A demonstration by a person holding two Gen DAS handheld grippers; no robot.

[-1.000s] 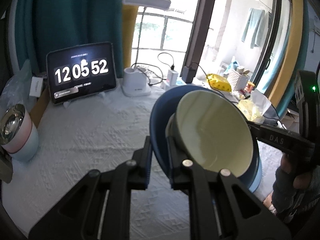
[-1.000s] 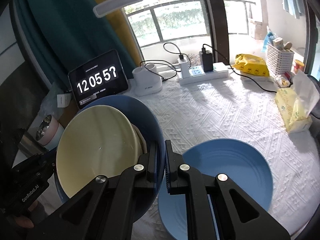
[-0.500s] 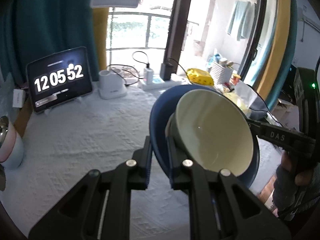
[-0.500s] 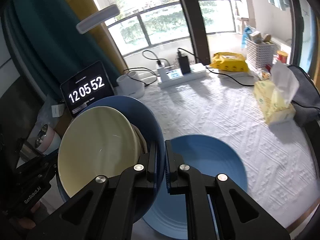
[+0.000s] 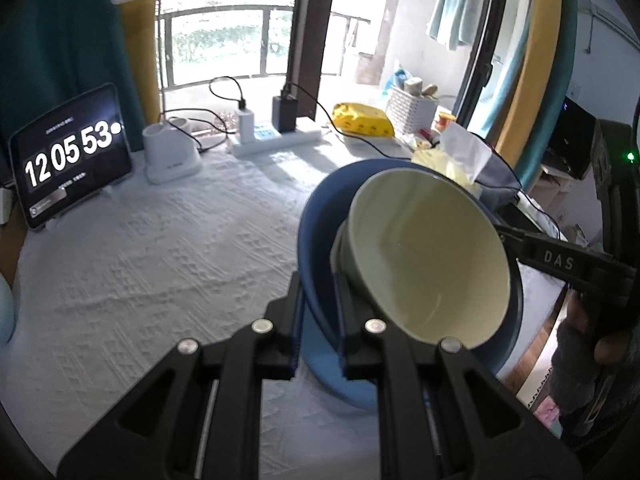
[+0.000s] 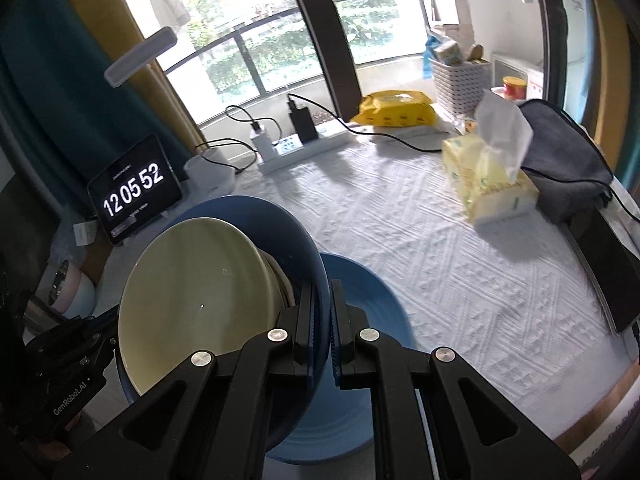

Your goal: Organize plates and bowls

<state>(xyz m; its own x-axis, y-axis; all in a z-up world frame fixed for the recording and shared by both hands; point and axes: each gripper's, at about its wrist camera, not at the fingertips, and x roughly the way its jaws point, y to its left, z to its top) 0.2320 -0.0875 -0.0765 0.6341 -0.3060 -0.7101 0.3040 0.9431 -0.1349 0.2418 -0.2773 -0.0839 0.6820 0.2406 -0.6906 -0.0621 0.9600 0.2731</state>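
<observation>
Left gripper [image 5: 318, 312]: I have it clamped on the near rim of the blue bowl [image 5: 316, 236], at 6 o'clock in its view.
Right gripper [image 6: 321, 332]: clamped on the opposite rim of the same bowl, so I carry it tilted between both hands, clear of the bench [image 6: 440, 240].
Cream bowl [image 6: 192, 300]: nested inside the blue bowl, mouth toward the left wrist camera; a paler rim peeks out behind it, maybe another dish, I cannot tell.
Blue plate [image 6: 368, 312]: flat on the bench, directly under the load.
Step in hand: I judge this as stacking the bowls onto the plate.
Next move: level the bowl, lower it centred on the plate, then release both sides evenly so the cream bowl stays put.
Far at 10 o'clock: clock tablet [image 5: 70, 160] and lamp base [image 5: 170, 152], well apart.
</observation>
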